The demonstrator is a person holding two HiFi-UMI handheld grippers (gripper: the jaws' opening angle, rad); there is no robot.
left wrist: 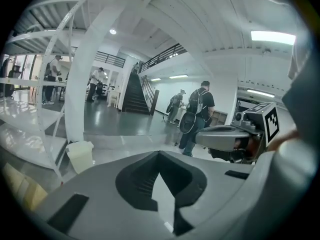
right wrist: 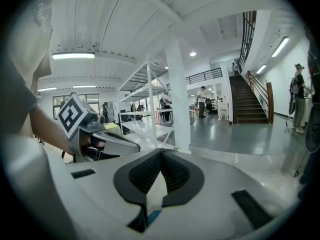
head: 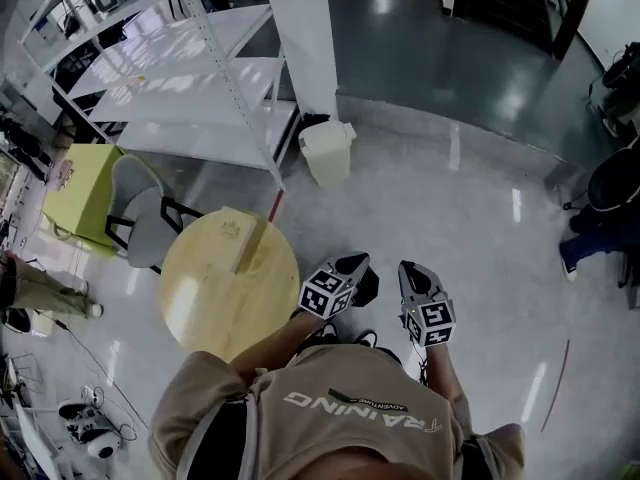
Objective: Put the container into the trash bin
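A white lidded trash bin (head: pixel 328 151) stands on the floor by a white pillar; it also shows in the left gripper view (left wrist: pixel 80 155). A pale tan box-like container (head: pixel 240 236) lies on the round wooden table (head: pixel 215 308). My left gripper (head: pixel 358 260) and right gripper (head: pixel 408 266) are held side by side in front of my chest, to the right of the table and apart from the container. Both point towards the bin. The left gripper (left wrist: pixel 159 154) has its jaws shut with nothing between them. The right gripper (right wrist: pixel 161 151) is likewise shut and empty.
A white shelving rack (head: pixel 190 78) and the pillar (head: pixel 305 38) stand beyond the table. A grey chair (head: pixel 145 218) and a yellow-green table (head: pixel 85 193) are to the left. People stand at the right (head: pixel 600 218) and far left (head: pixel 40 293). Shiny floor lies ahead.
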